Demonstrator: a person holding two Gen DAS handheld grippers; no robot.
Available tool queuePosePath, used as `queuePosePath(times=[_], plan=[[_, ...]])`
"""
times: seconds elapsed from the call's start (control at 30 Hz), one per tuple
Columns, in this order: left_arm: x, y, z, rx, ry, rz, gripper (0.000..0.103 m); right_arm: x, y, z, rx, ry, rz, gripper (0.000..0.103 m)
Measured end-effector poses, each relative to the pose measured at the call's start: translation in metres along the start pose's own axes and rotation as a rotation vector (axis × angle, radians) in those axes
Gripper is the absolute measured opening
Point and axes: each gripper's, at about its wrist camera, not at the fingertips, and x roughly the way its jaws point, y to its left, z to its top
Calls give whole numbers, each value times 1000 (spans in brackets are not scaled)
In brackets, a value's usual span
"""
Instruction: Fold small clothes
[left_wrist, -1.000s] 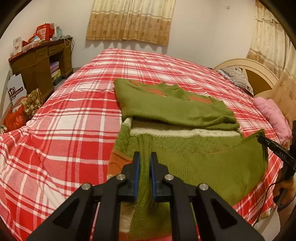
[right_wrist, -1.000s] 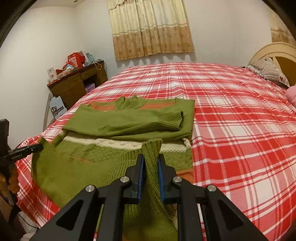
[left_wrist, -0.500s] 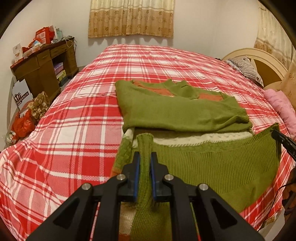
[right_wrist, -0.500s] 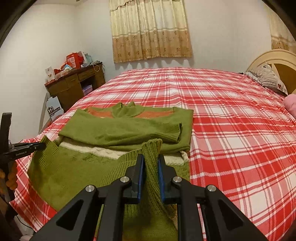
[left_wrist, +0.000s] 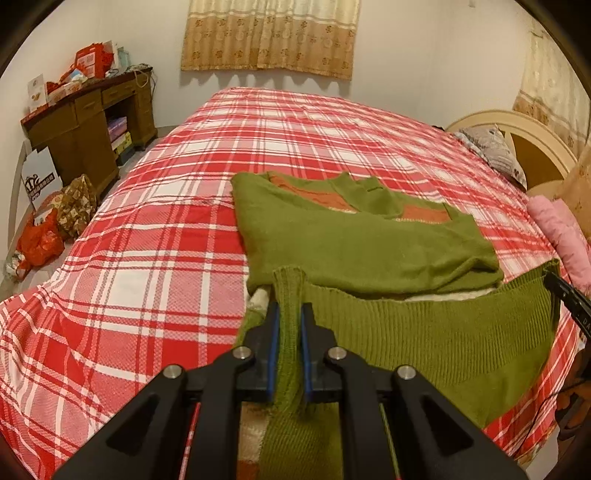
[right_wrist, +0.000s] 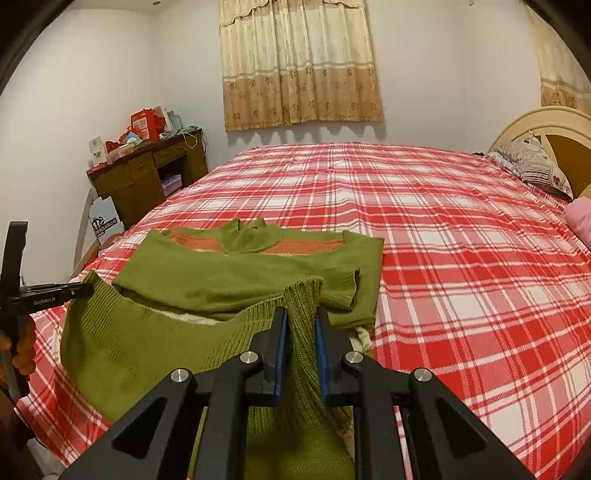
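A green knit sweater (left_wrist: 354, 243) with orange and cream bands lies on the red plaid bed (left_wrist: 155, 258), its sleeves folded across the chest. My left gripper (left_wrist: 288, 314) is shut on the left corner of its ribbed bottom hem (left_wrist: 424, 328). My right gripper (right_wrist: 299, 317) is shut on the right corner of the hem (right_wrist: 147, 332). Both hold the hem lifted above the bed, stretched between them, over the lower body of the sweater (right_wrist: 251, 273). Each gripper shows at the edge of the other's view: the right gripper (left_wrist: 569, 306) and the left gripper (right_wrist: 55, 293).
A wooden desk (right_wrist: 147, 177) with boxes on top stands left of the bed. Bags (left_wrist: 55, 229) lie on the floor beside it. Pillows (right_wrist: 535, 170) and a pink blanket (left_wrist: 561, 236) lie by the headboard (left_wrist: 517, 129) at the right. Curtains (right_wrist: 299, 62) hang on the far wall.
Both grippers have carried the lifted hem forward, toward the collar. The hem now covers most of the cream band and reaches the folded sleeves.
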Motion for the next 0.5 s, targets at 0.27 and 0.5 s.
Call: queuePosePath(times=[0.27, 0.5], plan=[[9, 4, 25, -21, -19, 14, 11, 12, 4, 27, -39, -21, -5, 14], [28, 12, 51, -55, -16, 25, 11, 34, -4, 48, -45, -22, -19, 14]])
